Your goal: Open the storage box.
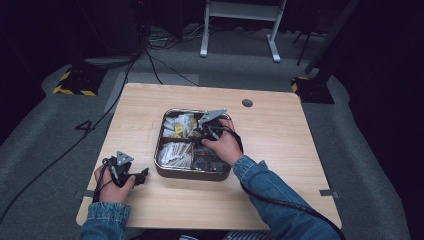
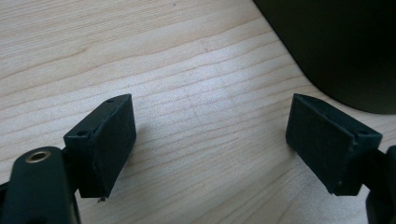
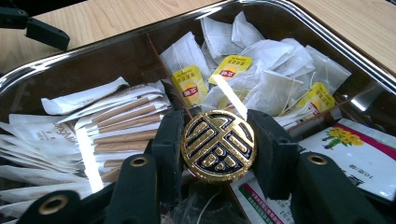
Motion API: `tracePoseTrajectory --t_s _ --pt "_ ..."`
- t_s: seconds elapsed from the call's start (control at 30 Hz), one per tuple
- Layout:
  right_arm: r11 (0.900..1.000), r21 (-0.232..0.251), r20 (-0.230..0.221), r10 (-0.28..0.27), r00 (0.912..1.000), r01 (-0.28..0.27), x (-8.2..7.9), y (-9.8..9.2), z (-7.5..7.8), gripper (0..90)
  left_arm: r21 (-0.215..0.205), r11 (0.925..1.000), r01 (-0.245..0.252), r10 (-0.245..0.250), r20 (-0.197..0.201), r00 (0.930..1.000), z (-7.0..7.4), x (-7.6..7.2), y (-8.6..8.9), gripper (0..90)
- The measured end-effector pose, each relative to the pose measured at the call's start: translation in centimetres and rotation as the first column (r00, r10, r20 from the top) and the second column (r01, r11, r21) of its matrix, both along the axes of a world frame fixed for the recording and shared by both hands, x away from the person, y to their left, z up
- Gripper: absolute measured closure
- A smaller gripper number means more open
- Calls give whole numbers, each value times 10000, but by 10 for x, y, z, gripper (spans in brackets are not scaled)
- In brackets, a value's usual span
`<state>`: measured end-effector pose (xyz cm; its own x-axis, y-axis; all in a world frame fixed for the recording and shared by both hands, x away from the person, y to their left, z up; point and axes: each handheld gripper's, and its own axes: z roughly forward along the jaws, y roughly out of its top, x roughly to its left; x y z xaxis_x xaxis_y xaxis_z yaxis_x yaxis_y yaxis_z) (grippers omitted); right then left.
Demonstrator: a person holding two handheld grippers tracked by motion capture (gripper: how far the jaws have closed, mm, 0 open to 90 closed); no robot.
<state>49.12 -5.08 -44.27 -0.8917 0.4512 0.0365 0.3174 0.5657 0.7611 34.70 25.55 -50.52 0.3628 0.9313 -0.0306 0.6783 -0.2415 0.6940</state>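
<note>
right gripper (image 3: 218, 154) clamped on gold-and-black round capsule (image 3: 218, 145), pinched between both pads. it sits over the divided metal tray (image 3: 327, 35), above the tea bags (image 3: 261, 79).

Gold-and-black patterned disc (image 3: 218, 145) — yellow-tagged tea bags (image 3: 261, 77).

The right tongs (image 1: 202, 132) hide the round gold token's (image 3: 218, 145) sides; the tray's (image 3: 327, 35) near compartments run past the edge.

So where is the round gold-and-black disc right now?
In the right gripper view, the round gold-and-black disc sits clamped between the jaws of the right hand-held gripper, over the divided metal tray, just in front of the yellow-tagged tea bags.
</note>
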Motion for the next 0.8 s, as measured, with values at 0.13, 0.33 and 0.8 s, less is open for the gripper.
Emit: tracePoseTrajectory --t_s 0.13,0.33,0.8 --pt "9999 34 -20 -143 9999 143 -1 0 0 590 3 10000 2 -2 1 10000 0 0 0 165" --pt "9994 29 -27 -339 9994 339 -2 1 1 592 2 10000 27 -27 17 10000 0 0 0 165" --pt "9991 310 414 -290 9987 277 -4 -7 36 592 44 10000 74 -74 5 10000 0 2 0 164"
